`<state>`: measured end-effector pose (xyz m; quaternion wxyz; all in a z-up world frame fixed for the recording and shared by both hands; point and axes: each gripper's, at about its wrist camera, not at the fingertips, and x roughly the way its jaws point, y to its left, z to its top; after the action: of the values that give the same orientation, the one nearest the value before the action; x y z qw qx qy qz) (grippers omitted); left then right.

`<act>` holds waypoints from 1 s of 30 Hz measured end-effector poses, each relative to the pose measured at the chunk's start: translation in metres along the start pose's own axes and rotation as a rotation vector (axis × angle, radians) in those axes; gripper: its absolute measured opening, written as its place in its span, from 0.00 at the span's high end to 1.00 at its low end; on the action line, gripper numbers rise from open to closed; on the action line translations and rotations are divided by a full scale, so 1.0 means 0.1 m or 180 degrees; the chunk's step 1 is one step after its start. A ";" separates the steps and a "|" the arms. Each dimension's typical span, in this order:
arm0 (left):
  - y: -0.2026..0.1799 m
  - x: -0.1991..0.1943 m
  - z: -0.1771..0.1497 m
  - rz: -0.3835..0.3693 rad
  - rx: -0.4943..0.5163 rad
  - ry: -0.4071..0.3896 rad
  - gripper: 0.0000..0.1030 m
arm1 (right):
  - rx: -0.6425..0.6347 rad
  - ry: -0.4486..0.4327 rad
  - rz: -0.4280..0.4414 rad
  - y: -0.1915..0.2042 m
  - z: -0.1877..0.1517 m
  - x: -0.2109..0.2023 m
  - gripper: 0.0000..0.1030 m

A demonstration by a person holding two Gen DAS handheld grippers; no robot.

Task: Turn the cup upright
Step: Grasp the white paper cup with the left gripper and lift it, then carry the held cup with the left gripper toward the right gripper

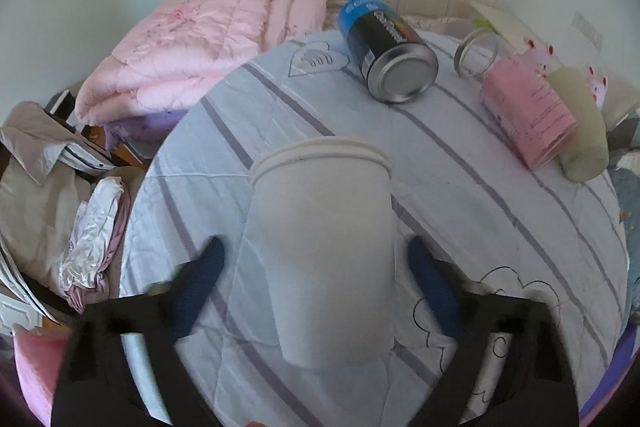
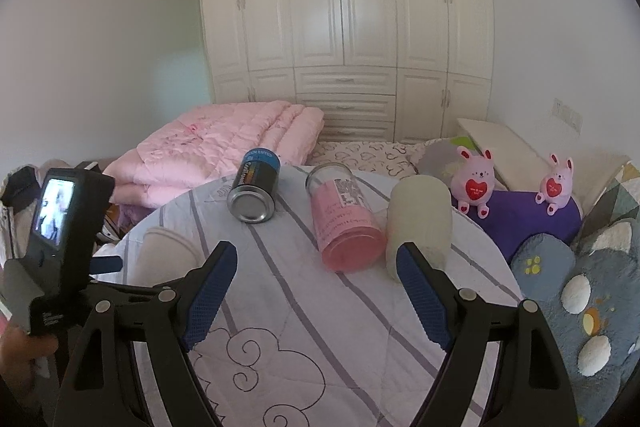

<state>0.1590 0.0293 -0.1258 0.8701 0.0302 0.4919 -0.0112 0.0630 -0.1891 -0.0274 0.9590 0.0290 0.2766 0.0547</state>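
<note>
A white plastic cup lies on its side on the striped cloth of the round table, rim pointing away. My left gripper is open, its blue pads on either side of the cup with a gap on each side. The cup also shows at the left in the right wrist view, beside the left gripper's body. My right gripper is open and empty above the table's near side. A frosted cup stands mouth down at the table's right.
A black and blue can and a glass jar with pink filling lie on their sides further back. A pink quilt is behind the table. Cushions and two pink toy rabbits lie to the right, clothes to the left.
</note>
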 end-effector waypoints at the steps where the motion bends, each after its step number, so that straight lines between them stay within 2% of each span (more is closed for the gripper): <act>1: 0.00 0.03 0.01 -0.0050 0.0001 0.0053 0.34 | 0.0001 0.0004 -0.0002 -0.01 0.00 0.00 0.19; 4: 0.00 -0.01 0.01 -0.0057 -0.0034 -0.0015 0.35 | 0.0021 0.0028 0.0004 -0.05 0.00 0.03 0.19; 7: 0.01 -0.09 0.00 -0.0165 -0.0091 -0.0053 0.35 | 0.0022 0.0041 0.0006 -0.04 0.00 0.03 0.19; 12: -0.14 -0.31 -0.03 -0.0280 -0.0002 -0.0156 0.35 | 0.0017 0.0001 0.0004 -0.07 0.01 0.00 0.19; 20: -0.83 -0.64 -0.14 -0.0611 0.0419 -0.0270 0.35 | 0.0119 -0.0068 -0.0203 -0.32 -0.05 -0.25 0.19; 24: -1.23 -0.68 -0.21 -0.0788 0.0596 -0.0251 0.35 | 0.0230 -0.0030 -0.0331 -0.55 -0.11 -0.35 0.19; 30: -1.69 -0.69 -0.25 -0.0905 0.0779 -0.0263 0.35 | 0.0411 0.0061 -0.0462 -0.91 -0.24 -0.43 0.19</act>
<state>0.0939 -0.1384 -0.0865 0.8690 0.0655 0.4500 -0.1950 0.0224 -0.2837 -0.0330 0.9539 0.0701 0.2901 -0.0326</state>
